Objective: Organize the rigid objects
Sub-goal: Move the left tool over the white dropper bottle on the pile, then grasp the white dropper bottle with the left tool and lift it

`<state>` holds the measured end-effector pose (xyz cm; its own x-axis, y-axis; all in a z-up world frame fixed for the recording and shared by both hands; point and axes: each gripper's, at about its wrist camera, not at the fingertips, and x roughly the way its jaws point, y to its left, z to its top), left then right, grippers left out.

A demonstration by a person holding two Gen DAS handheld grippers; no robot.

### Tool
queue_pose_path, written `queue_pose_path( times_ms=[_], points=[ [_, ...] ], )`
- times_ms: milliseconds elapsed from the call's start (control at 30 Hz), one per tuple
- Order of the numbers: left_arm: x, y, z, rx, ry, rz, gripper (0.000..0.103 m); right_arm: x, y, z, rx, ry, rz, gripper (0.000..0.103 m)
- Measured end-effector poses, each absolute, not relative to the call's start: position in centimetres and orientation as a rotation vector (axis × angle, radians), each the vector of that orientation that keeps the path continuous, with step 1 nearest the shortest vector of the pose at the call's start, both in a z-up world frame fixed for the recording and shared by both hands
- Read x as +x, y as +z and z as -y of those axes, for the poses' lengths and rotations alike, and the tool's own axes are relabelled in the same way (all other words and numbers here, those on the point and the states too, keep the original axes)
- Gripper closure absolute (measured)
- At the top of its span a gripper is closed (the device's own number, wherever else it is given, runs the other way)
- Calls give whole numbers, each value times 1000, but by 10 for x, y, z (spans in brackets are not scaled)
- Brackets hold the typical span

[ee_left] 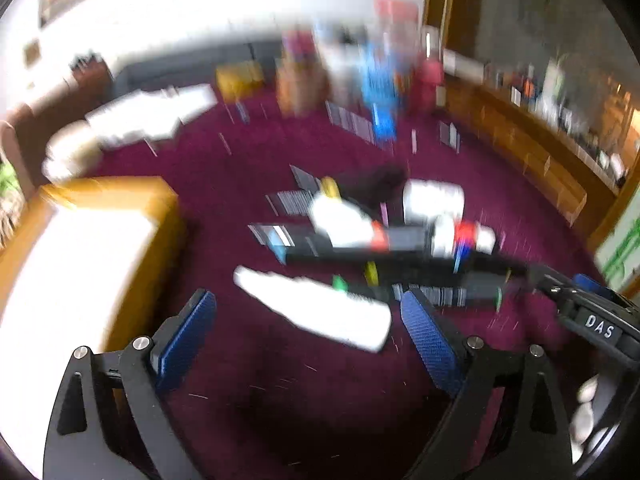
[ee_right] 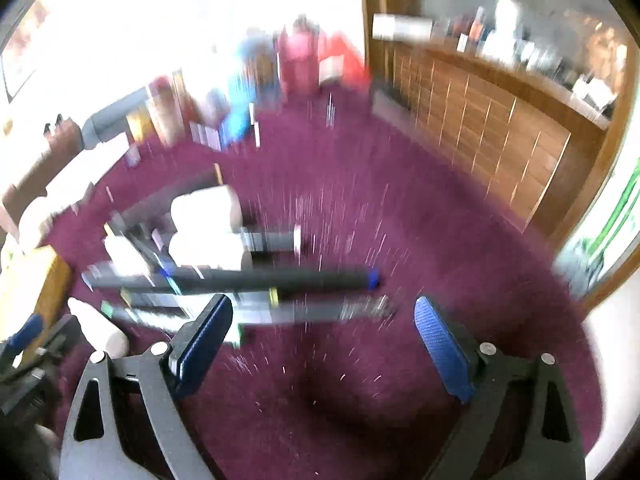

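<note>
Both views are motion-blurred. A heap of rigid objects lies on the maroon carpet: dark marker-like sticks point(ee_left: 400, 258) point(ee_right: 280, 278), white bottles or tubes point(ee_left: 320, 312) point(ee_right: 208, 248), and a white roll point(ee_left: 434, 200). My left gripper point(ee_left: 308, 332) is open and empty, just above the near white bottle. My right gripper point(ee_right: 324, 332) is open and empty, hovering over the carpet beside the ends of the dark sticks. The right gripper also shows at the right edge of the left wrist view point(ee_left: 592, 320).
A wooden-rimmed box with a white inside point(ee_left: 80, 264) stands at the left. Wooden drawer cabinets point(ee_right: 480, 128) line the right wall. Colourful items point(ee_left: 360, 72) and a grey sofa point(ee_left: 180, 68) are at the far side. Bare carpet point(ee_right: 400, 220) lies right of the heap.
</note>
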<state>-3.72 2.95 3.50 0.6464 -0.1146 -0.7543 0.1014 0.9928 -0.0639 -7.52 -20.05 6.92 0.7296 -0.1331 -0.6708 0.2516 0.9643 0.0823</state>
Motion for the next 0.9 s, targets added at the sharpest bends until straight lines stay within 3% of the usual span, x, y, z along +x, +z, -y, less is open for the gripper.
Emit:
queue_pose_path(
  times_ms=[67,100,200,333,733,767,833,900],
  points=[
    [-59,64,-44,-21,-99,-720,0,-97,90,196,138,-222,-535,10],
    [-75,83,-56,-34,-87,-613,0,-106,98,196,147,-199,-431,1],
    [-92,99,-73,-46,-53,-462,0,-82,100,197,177,-137,-470,1],
    [-66,82,-74,28,-38,-633,0,-44,74,207,226,-133,-590,10],
    [-33,30,-38,5,-39,-860,0,-44,27,241,421,-63,-673,15],
    [-28,26,-37,-6,-28,-885,5,-43,27,241,425,-63,-677,15],
    [-17,21,-35,-72,-27,-906,47,-44,26,243,435,-59,-679,15],
    [-8,13,-32,-79,-61,-972,67,-44,26,244,446,-60,-683,15]
  ],
)
